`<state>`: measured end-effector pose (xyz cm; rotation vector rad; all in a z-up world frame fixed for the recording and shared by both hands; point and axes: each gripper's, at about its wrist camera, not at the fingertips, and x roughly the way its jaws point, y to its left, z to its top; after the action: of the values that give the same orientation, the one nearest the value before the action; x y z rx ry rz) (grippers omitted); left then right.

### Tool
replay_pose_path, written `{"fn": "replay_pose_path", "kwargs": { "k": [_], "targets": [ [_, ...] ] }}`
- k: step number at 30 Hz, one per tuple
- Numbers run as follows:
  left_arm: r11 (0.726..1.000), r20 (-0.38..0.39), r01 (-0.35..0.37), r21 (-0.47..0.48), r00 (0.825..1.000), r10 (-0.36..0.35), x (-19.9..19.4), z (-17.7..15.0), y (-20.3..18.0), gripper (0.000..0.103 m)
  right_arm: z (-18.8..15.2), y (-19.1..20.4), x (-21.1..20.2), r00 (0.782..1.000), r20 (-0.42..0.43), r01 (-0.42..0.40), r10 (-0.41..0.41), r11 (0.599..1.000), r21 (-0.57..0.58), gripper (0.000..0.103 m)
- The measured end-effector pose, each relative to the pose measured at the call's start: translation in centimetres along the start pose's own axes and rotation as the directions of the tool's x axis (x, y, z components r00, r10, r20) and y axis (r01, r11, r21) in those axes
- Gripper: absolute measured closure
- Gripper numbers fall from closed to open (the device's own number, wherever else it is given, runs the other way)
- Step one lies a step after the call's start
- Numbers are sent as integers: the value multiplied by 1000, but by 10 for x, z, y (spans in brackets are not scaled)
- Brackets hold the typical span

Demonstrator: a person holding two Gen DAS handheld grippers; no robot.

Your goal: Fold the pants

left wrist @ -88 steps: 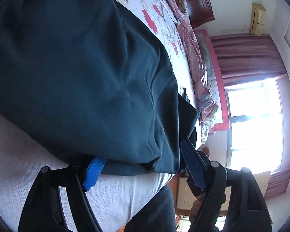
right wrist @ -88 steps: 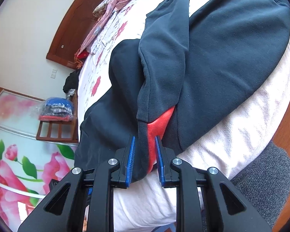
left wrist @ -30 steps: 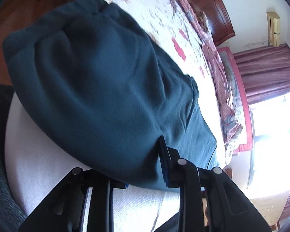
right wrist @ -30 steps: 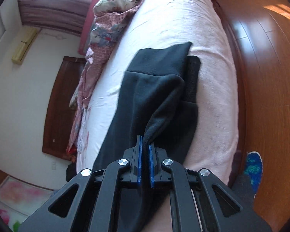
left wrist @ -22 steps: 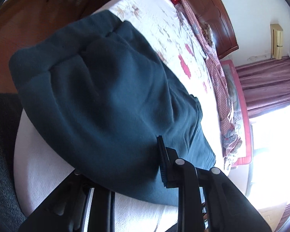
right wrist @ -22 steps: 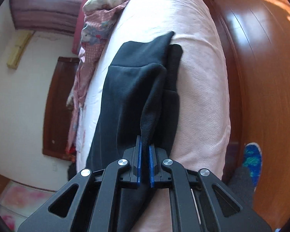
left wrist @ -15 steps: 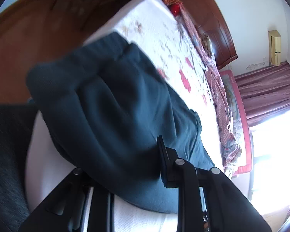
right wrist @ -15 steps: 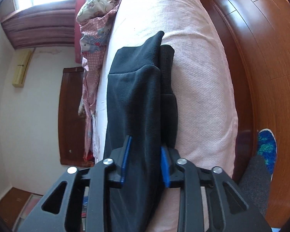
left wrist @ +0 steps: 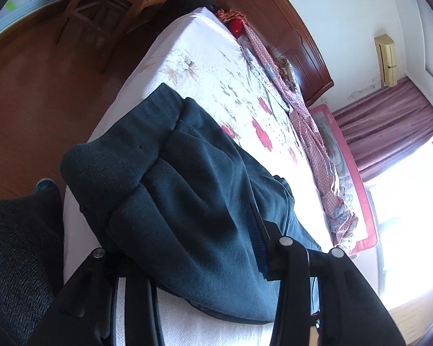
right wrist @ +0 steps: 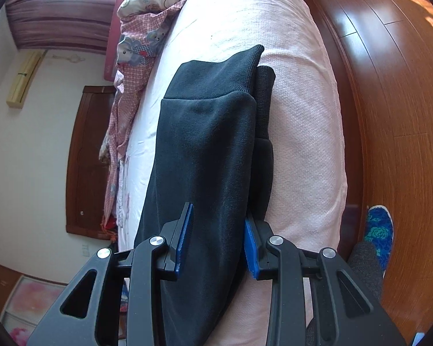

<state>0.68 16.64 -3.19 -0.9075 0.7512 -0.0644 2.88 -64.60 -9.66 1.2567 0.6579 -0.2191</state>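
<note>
The dark teal pants (left wrist: 187,201) lie folded lengthwise on the bed, one leg on the other; their ribbed cuffs (right wrist: 239,72) show in the right wrist view. My left gripper (left wrist: 187,259) is open, its jaws wide apart on either side of the pants' near edge; its left finger is hidden under the cloth. My right gripper (right wrist: 216,242) is open, its blue pads (right wrist: 184,236) standing apart on either side of the upper leg without pinching it.
The bed (left wrist: 216,66) has a white flowered sheet and a pink checked quilt (left wrist: 317,155) along its far side. A wooden headboard (left wrist: 288,28) and a wooden stool (left wrist: 101,14) stand beyond. The wooden floor (right wrist: 389,86) lies beside the bed edge, with my blue slipper (right wrist: 378,230) on it.
My right gripper was shut on the pant leg and has opened, letting it lie on the other leg. My left gripper has drawn back, so more of the bed shows.
</note>
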Motion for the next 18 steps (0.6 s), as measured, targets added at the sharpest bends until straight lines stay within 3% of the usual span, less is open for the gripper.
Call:
{"fn": "replay_pose_path", "kwargs": {
  "k": [5,11,12,13,16,18],
  "targets": [
    [998,10,38,-42,999,-38,-9,3,-1,64,-1,5,0,999,-2,32,-32,999,-18,71],
    [1000,15,23,-16,1000,-23,-12,16,-12,65,-4,11,0,998,7,63,-63,996,-56,71],
    [1000,21,6,-18,1000,-6,-10,19,-12,71,-5,14,0,997,12,82,-81,993,-79,71],
    [999,24,-16,-31,1000,16,-7,22,-10,88,-7,18,-1,995,19,101,-100,990,-99,72],
    [998,50,-11,-60,999,14,-5,29,-9,93,-12,31,-8,993,49,110,-104,983,-145,84],
    [998,79,4,-61,997,1,-9,34,-11,95,-16,42,-18,996,64,78,-68,983,-167,84]
  ]
}}
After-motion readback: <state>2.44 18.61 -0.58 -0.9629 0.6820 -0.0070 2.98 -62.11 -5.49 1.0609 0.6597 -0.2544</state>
